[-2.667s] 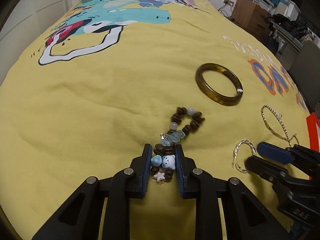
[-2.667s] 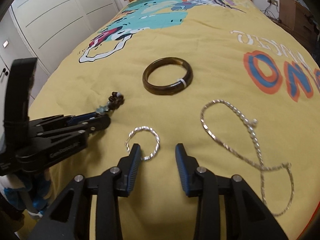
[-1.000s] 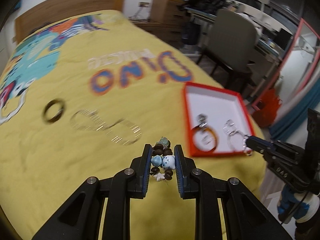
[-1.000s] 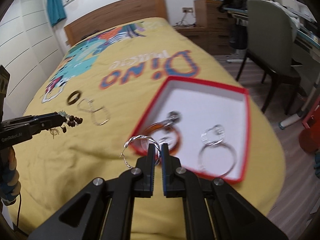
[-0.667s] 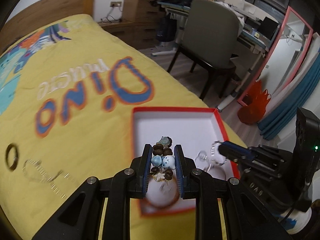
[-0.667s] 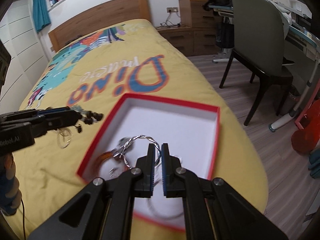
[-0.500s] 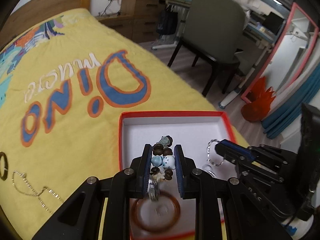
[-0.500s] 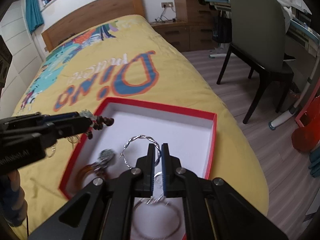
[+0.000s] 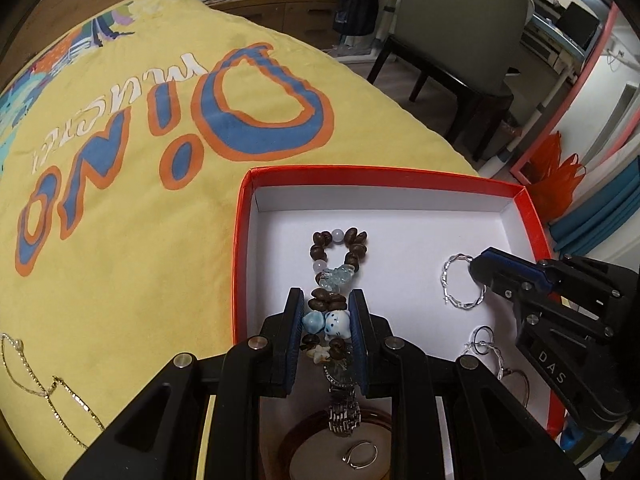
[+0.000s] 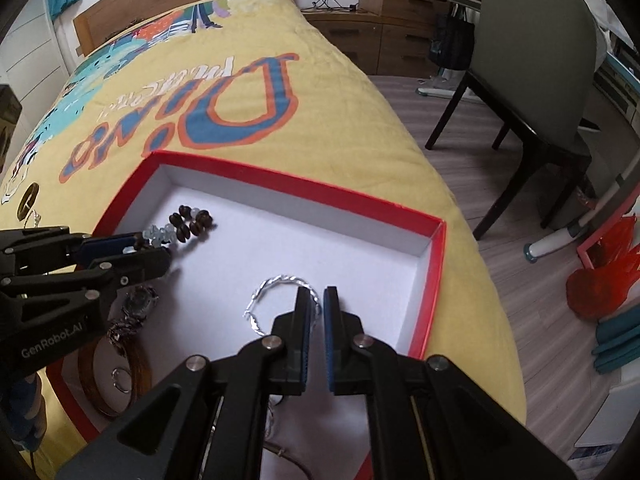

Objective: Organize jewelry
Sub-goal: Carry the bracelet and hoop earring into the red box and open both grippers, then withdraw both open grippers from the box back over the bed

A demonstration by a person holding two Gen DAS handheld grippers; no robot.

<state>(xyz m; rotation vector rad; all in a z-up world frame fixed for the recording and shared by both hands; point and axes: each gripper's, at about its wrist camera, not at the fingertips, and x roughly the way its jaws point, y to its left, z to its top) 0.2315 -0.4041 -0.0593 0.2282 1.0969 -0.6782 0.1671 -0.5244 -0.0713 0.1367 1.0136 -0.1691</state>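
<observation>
A red box with a white inside (image 9: 524, 204) (image 10: 434, 256) lies on the yellow bedspread. My left gripper (image 9: 325, 300) is shut on a brown bead bracelet (image 9: 338, 252) with blue charms; its far loop rests on the box floor. It also shows in the right wrist view (image 10: 188, 226). My right gripper (image 10: 316, 300) is slightly parted around a twisted silver hoop (image 10: 276, 294), which lies on the box floor. The hoop (image 9: 460, 282) and right gripper (image 9: 482, 270) show in the left wrist view.
In the box near me lie a brown bangle (image 10: 92, 380), a watch (image 10: 134, 308), a small ring (image 9: 360, 454) and silver hoops (image 9: 486, 346). A thin chain (image 9: 48, 392) and a dark bangle (image 10: 28, 200) lie on the bedspread. A grey chair (image 10: 528, 52) stands beside the bed.
Both grippers have lowered into the box. The bracelet's loop now rests on the box floor. My right gripper has parted slightly and the silver hoop lies on the floor.
</observation>
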